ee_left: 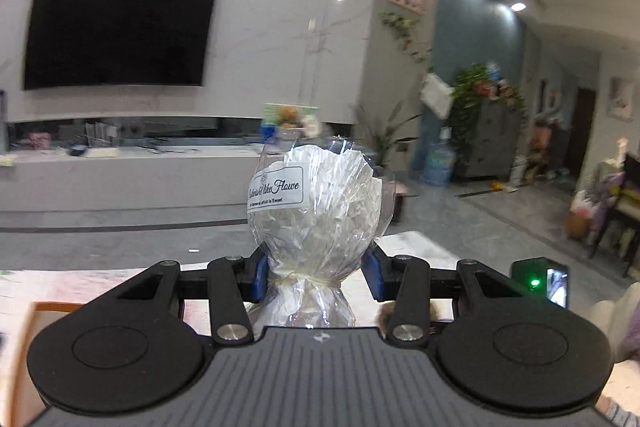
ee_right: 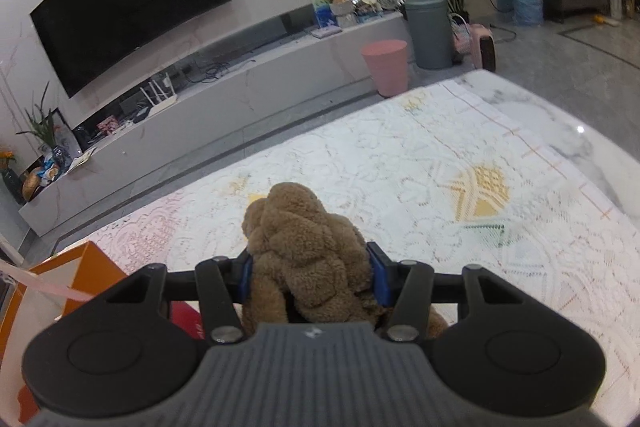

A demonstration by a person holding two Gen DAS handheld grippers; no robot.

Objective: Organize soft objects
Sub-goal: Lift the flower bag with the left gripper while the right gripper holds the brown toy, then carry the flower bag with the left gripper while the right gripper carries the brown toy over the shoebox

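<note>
Left wrist: left tongs clamp cellophane bundle | right tongs clamp plush bear

Open lace tablecloth beyond orange box

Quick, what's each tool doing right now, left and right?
Left tool: closed on the cellophane-wrapped bundle.
Right tool: closed on the brown plush toy.
</note>
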